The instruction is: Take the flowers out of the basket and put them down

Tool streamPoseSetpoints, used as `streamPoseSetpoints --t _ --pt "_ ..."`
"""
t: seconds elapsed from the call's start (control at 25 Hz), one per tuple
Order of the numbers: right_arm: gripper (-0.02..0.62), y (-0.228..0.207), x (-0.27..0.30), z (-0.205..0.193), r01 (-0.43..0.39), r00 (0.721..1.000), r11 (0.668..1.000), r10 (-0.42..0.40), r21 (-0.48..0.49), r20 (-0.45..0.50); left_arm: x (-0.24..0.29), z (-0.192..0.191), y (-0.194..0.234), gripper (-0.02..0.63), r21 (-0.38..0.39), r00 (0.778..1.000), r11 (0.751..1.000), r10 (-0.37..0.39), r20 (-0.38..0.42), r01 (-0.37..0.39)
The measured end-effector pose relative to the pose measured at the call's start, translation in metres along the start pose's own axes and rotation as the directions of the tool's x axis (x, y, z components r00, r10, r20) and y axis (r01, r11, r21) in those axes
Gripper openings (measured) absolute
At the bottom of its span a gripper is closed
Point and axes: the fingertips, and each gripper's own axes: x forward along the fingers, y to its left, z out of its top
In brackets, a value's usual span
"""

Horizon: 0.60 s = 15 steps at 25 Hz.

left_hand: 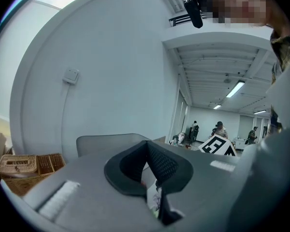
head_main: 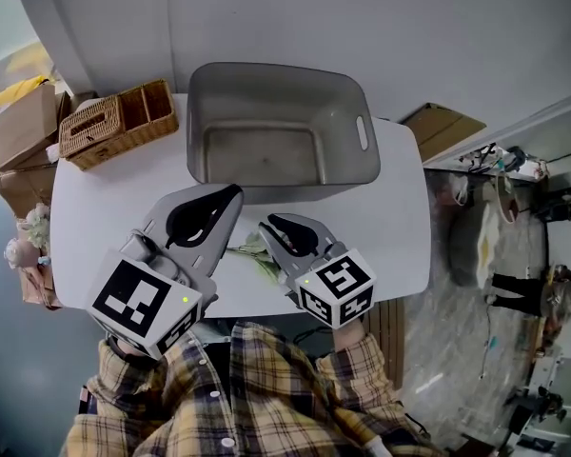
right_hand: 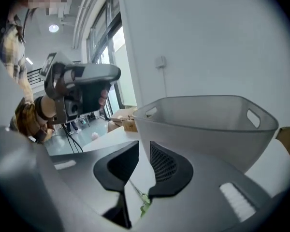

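Yellow-blue plaid shirt [head_main: 276, 393], white buttons [head_main: 202, 360] — long sleeves [head_main: 357, 355].

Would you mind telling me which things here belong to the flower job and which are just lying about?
Part of the job:
- flowers, on the white table by the tools
- grey basket, now empty
- left tool
- right tool

Just lying about:
- wicker organiser on the table corner
- cardboard boxes beside the table
- cardboard sheet

White table [head_main: 400, 208] against pale wall [head_main: 409, 27]; ceiling strip lights [left_hand: 236, 88]
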Motion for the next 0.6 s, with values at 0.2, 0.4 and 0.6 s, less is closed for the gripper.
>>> streamPoseSetpoints --t 0.2,0.4,0.6 --pt "0.057 0.004 -0.025 0.045 0.014 0.993 1.000 -0.015 0.016 0.121 0.005 0.008 -0.006 0.012 0.006 1.000 1.000 -0.007 0.016 0.007" --pt "0.043 0.008 -0.042 0.084 0.032 0.977 0.999 -0.030 -0.006 0.211 0.009 0.013 -0.009 0.012 0.013 0.999 1.000 -0.018 0.031 0.018" --pt "0.023 0.011 -0.057 0.115 0.041 0.957 0.999 -0.033 -0.021 0.287 0.013 0.018 -0.013 0.012 0.011 0.999 1.000 -0.029 0.040 0.029"
